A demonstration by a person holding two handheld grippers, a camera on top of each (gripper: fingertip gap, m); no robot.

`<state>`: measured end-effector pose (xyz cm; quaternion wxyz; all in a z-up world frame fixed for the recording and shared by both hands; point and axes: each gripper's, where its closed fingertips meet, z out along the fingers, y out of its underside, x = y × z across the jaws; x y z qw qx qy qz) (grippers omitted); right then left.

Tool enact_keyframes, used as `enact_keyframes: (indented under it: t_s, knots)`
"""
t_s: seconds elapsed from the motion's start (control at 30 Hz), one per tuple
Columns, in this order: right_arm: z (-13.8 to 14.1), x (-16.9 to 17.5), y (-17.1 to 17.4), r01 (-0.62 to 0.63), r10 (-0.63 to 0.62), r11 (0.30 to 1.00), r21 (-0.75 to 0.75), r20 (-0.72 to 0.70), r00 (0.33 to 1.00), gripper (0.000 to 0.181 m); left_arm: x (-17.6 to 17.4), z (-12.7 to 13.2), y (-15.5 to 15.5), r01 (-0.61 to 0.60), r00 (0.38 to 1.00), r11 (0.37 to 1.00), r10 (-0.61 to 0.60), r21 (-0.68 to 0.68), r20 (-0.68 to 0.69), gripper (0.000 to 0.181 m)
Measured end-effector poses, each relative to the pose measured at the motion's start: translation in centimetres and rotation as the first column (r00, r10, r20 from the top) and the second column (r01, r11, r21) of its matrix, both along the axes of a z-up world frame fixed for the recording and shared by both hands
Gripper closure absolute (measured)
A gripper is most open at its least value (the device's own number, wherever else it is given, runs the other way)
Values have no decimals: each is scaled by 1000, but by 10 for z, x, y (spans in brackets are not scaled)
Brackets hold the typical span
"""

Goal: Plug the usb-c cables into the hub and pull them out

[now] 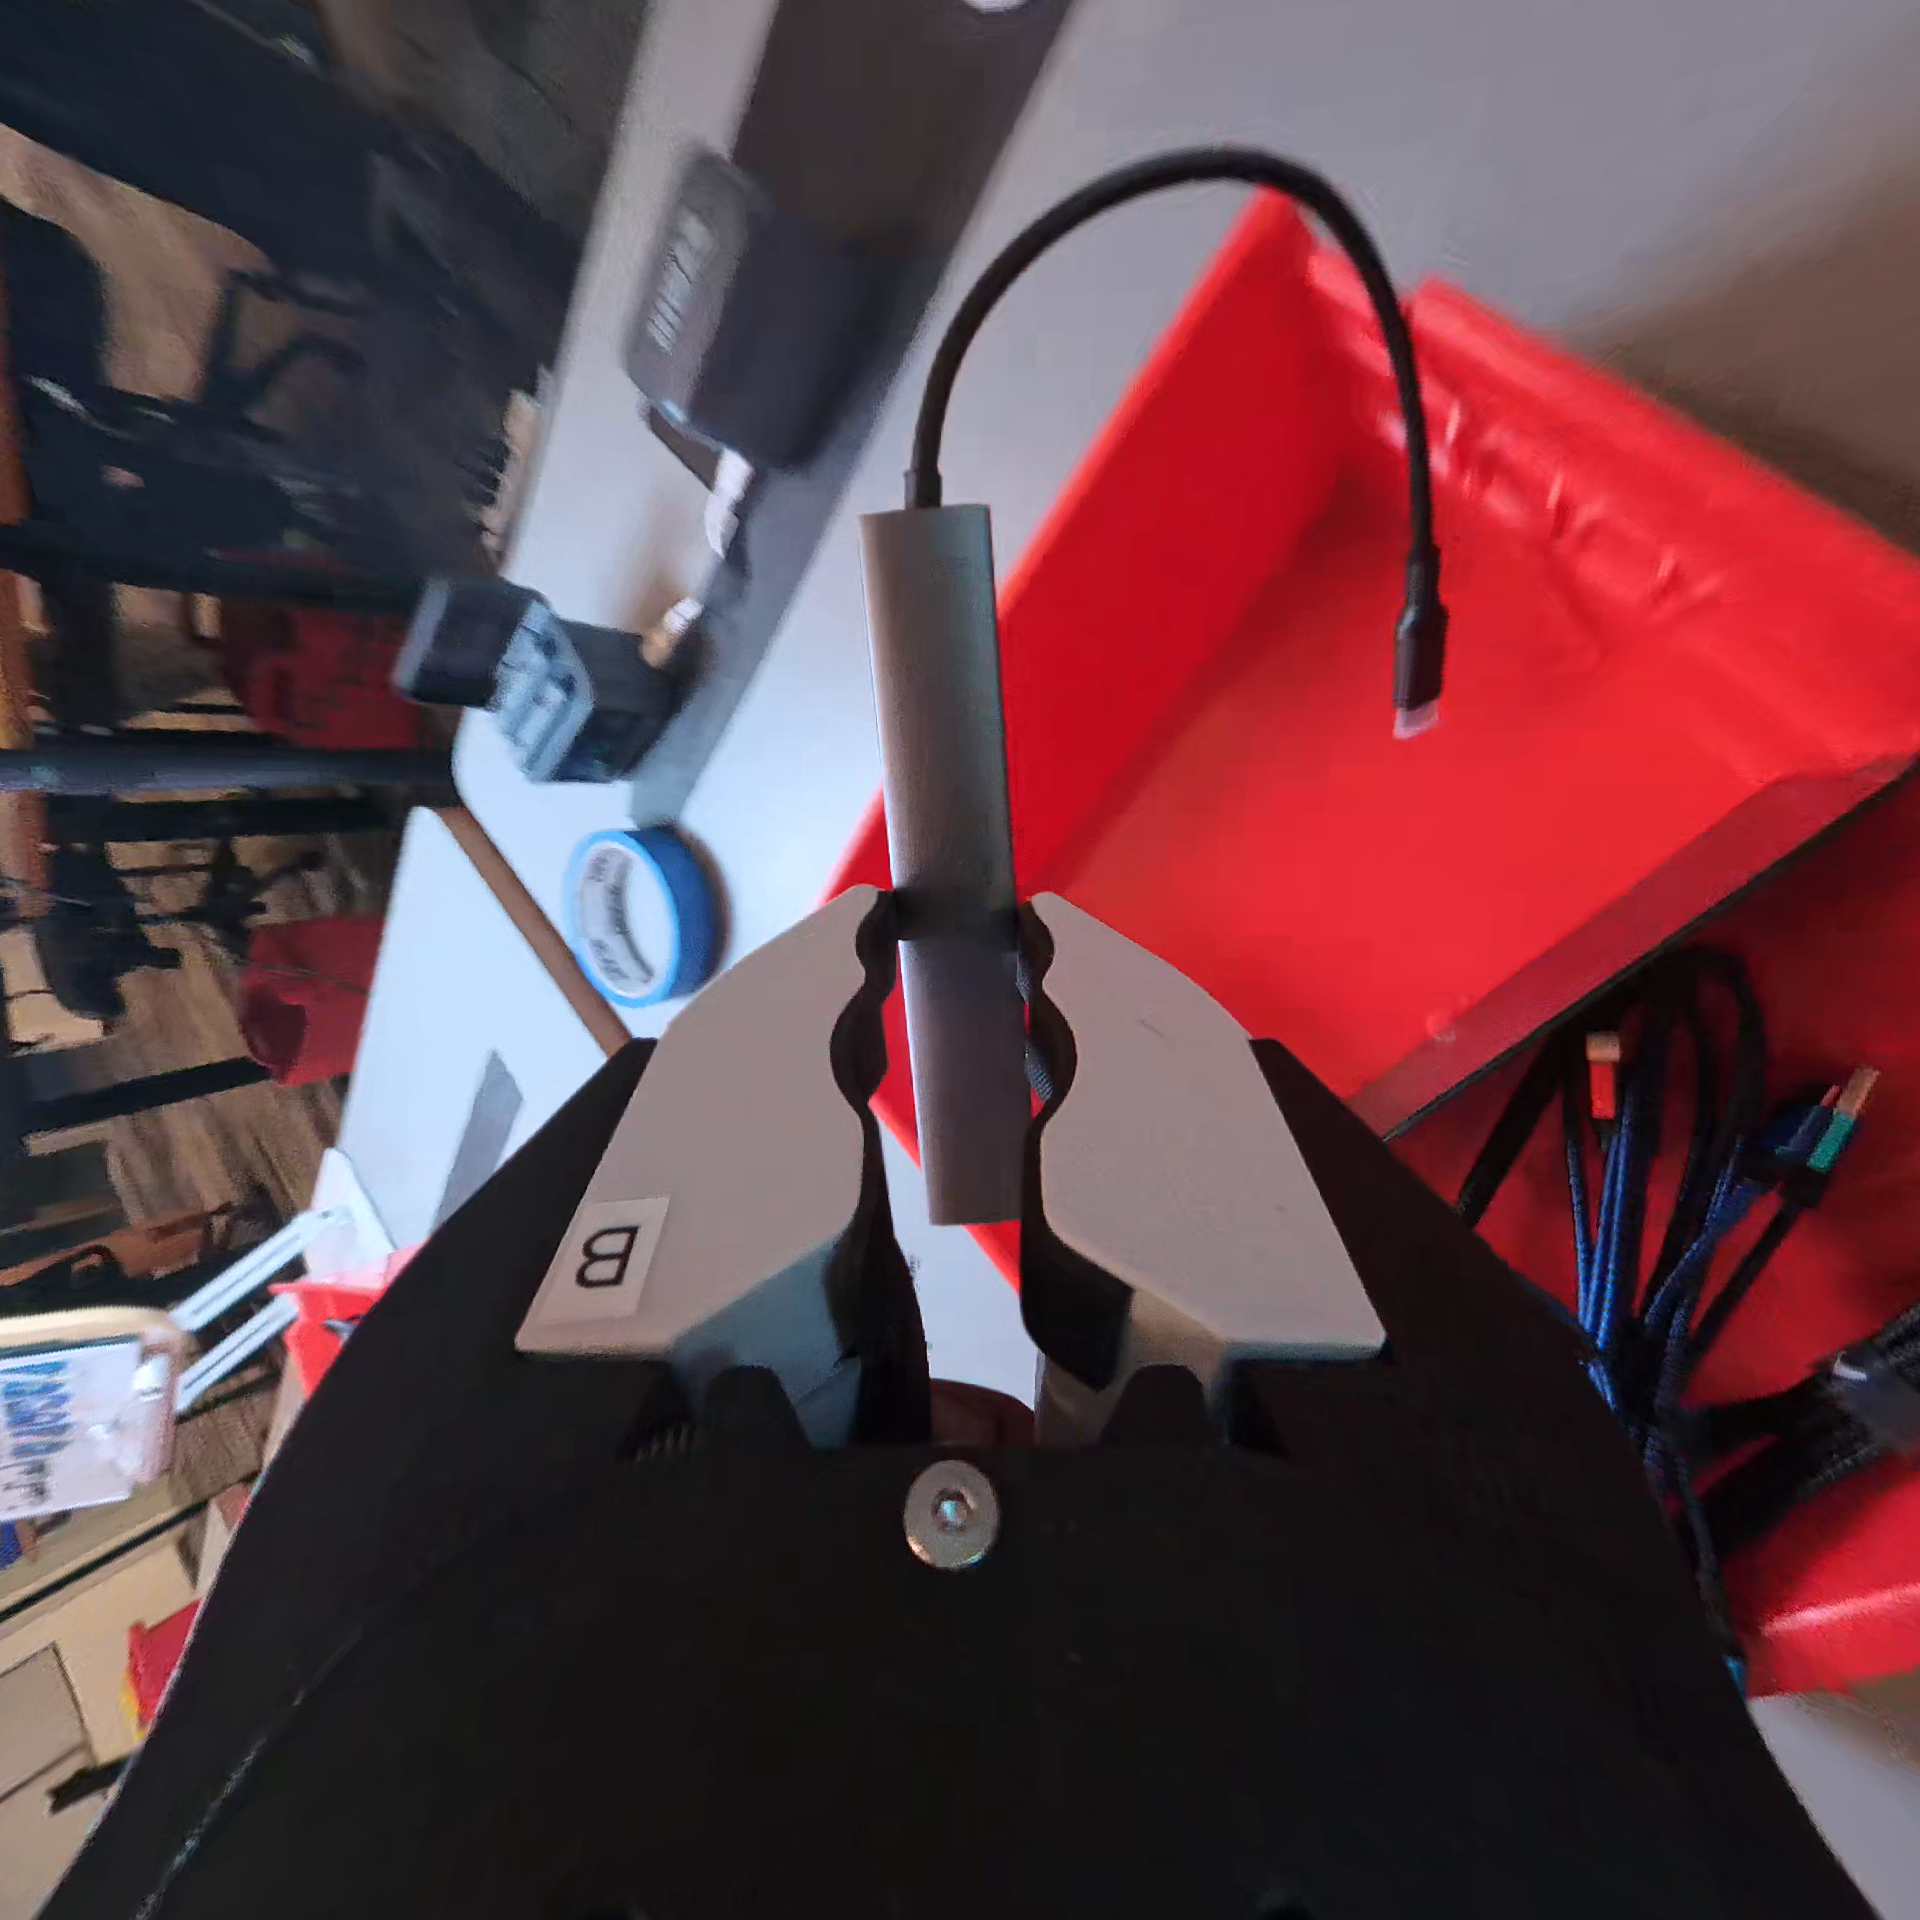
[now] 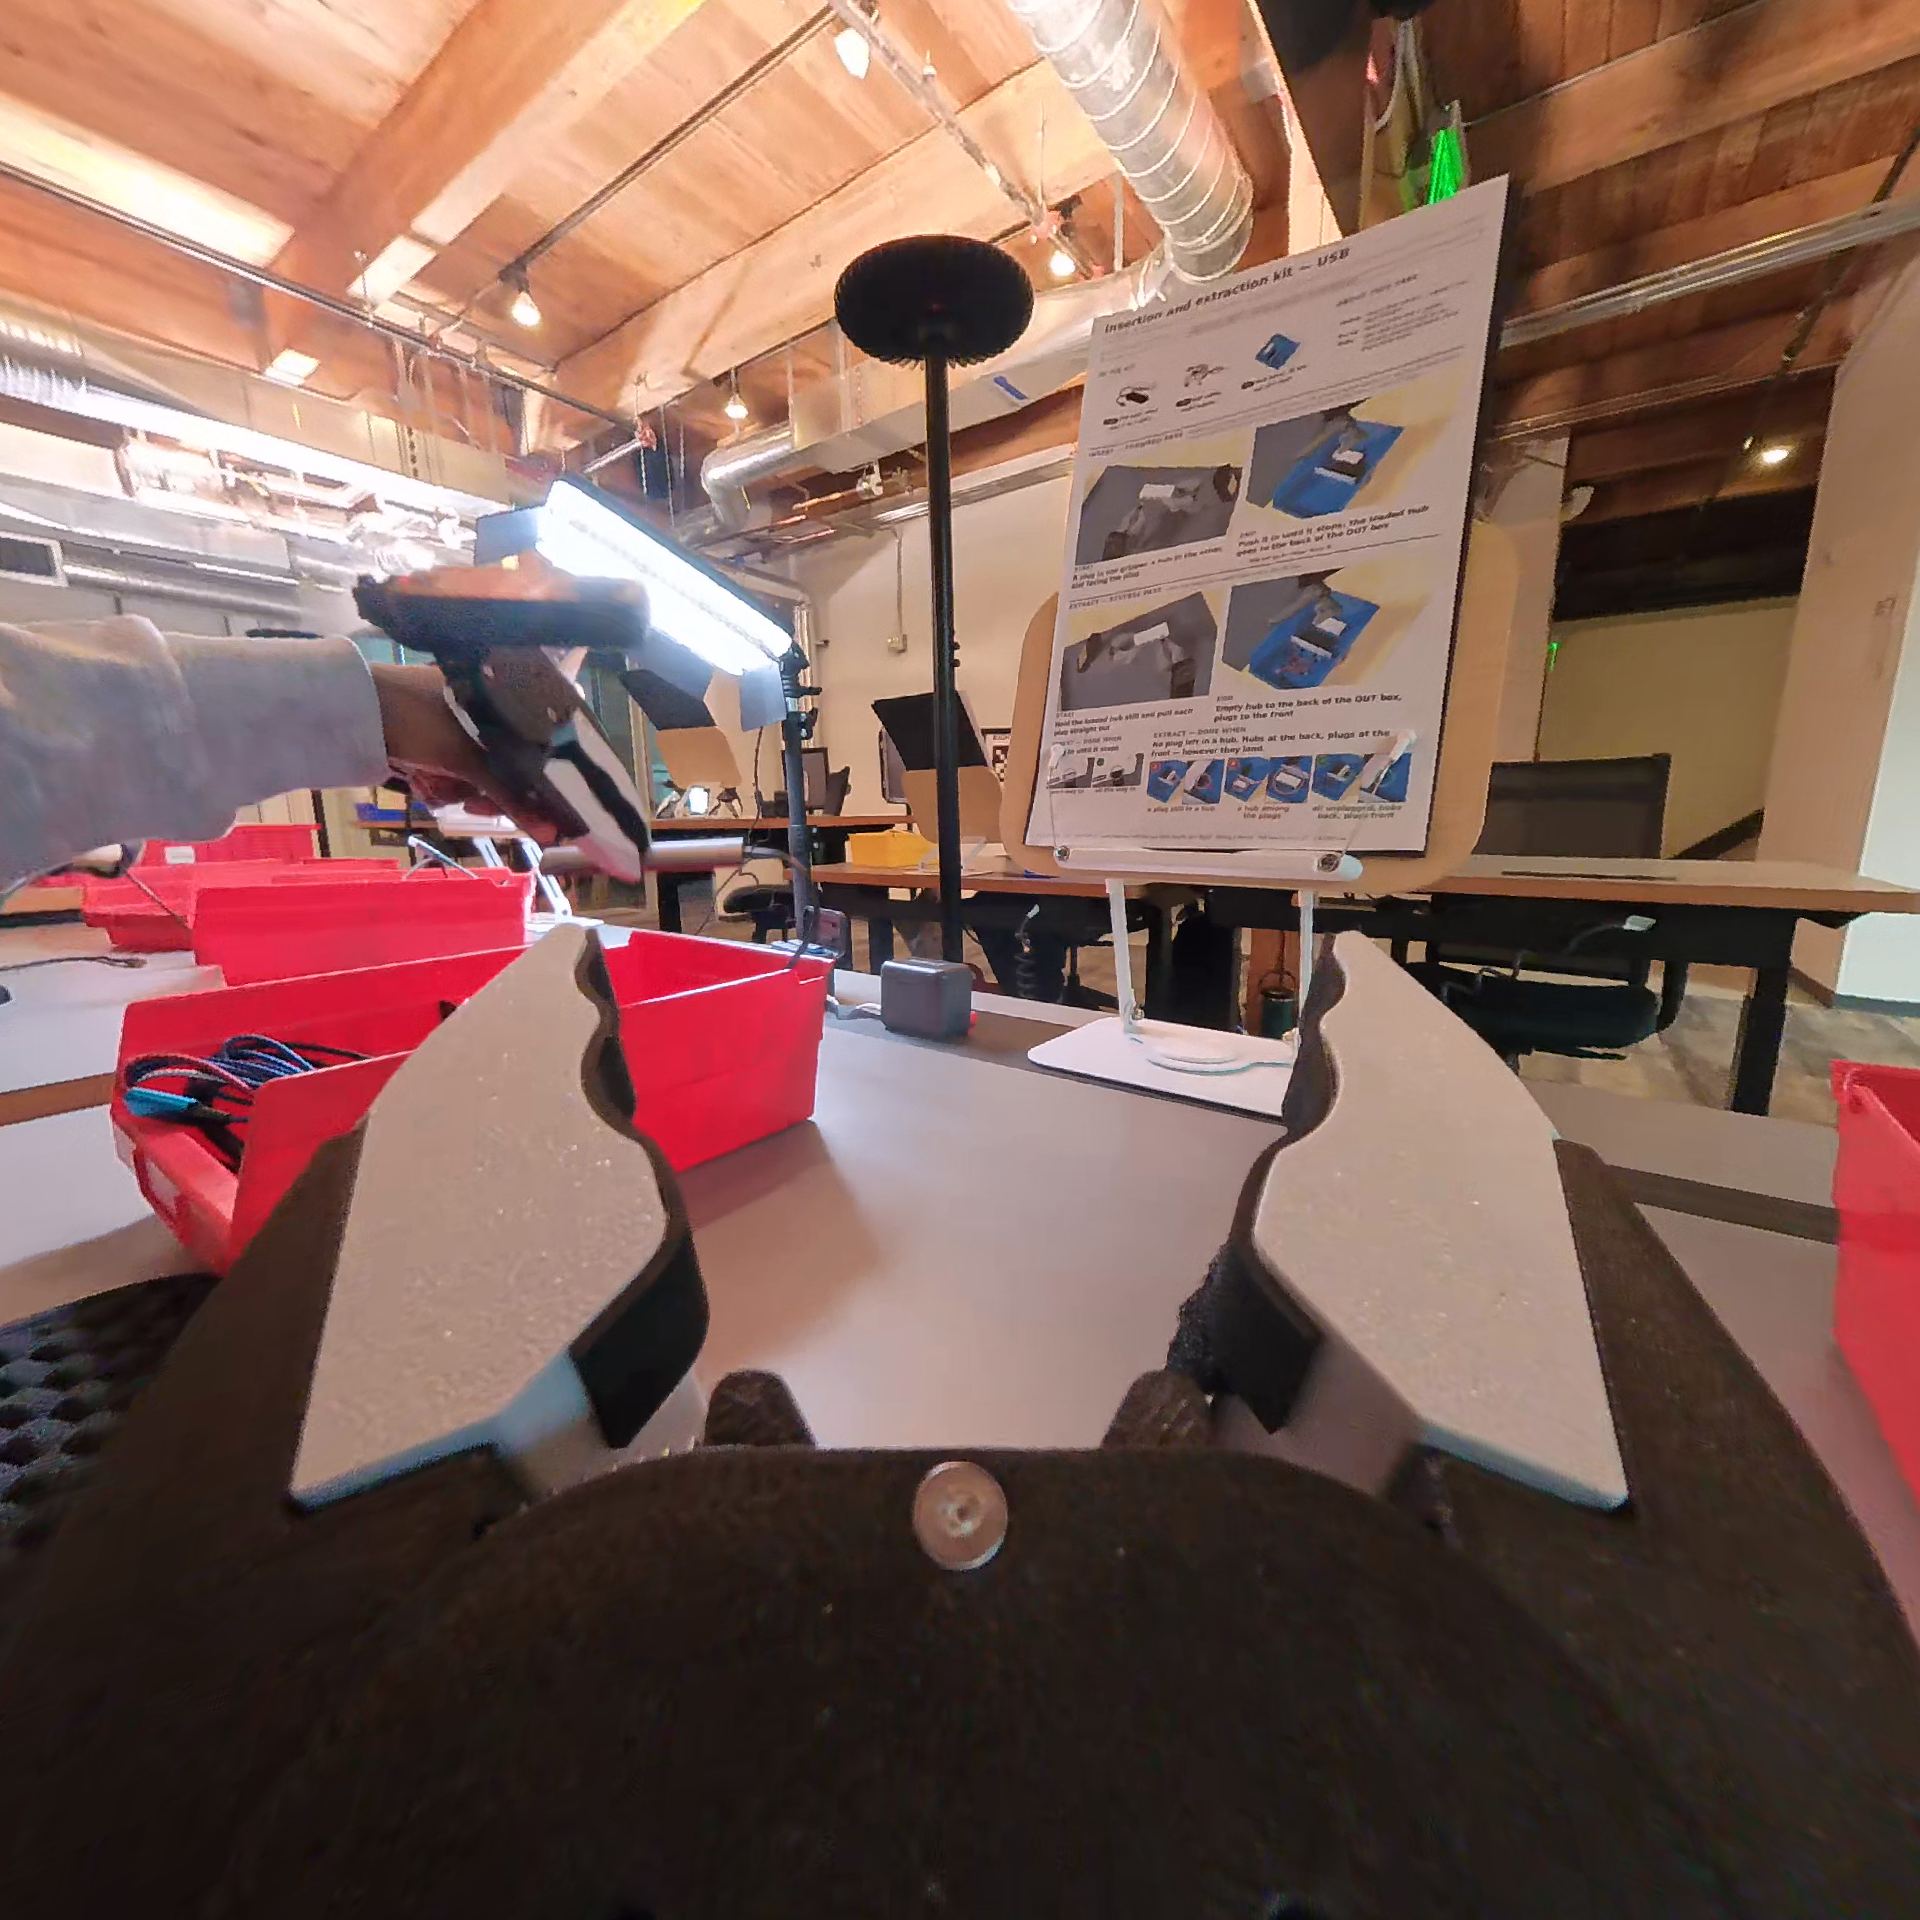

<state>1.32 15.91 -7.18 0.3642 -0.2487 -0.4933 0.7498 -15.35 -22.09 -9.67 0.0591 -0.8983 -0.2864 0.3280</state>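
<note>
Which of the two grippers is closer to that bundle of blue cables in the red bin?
Left. The left gripper, shut on the grey hub, hangs over the red bin holding the blue cables. The right gripper is open above bare table beside the bin.

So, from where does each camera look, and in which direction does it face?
Left wrist view: sits on the left claw, looking down over the red bin; its fingers clamp the grey hub, held above the bin.
Right wrist view: sits on the right claw, low over the table, facing level across the room toward the instruction sheet; its fingers are open and empty.
Shared: the red bin, the cable bundle, and the left claw with the hub.
</note>
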Motion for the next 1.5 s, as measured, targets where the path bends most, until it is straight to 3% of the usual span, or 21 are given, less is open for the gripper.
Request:
enact_keyframes:
  t_s: [0.03,0.17,0.3,0.47,0.67,0.77,0.9,1.03,1.23,1.3,1.5]
  knots:
    - [0,0,1,-1,1,1000,-7,2,1000,58,-1,14,6,11,999,1000,-10,15,-48,159]
    - [-1,-1,0,-11,11,1000,-15,11,1000,58,-4,70,34,68,963,992,-38,105,-266,159]
    - [-4,-2,-4,-16,16,1000,13,19,1000,59,11,123,77,204,864,948,-58,244,-500,159]
    - [-10,2,-19,-54,54,993,106,-4,999,70,57,150,131,401,699,846,-36,350,-714,159]
    - [-3,14,-29,-54,73,986,161,-117,990,75,112,115,191,471,601,819,-26,327,-799,159]
    - [1,27,-35,-165,183,978,125,-143,973,99,131,83,223,484,630,807,-54,337,-775,159]
    - [8,40,-40,-342,341,940,8,-112,933,112,141,33,252,489,676,805,-107,335,-729,159]
    - [-6,29,-51,-402,404,915,-39,88,910,131,151,2,270,514,704,770,-126,379,-699,159]
    - [-5,15,-76,-441,479,877,-190,285,830,137,155,-18,272,529,702,741,-108,414,-704,159]
    - [-16,10,-81,-418,454,891,-176,308,836,137,155,-24,271,529,701,747,-117,403,-704,159]
    - [-26,6,-83,-391,435,899,-198,307,846,150,169,-30,283,598,621,749,-206,286,-756,159]
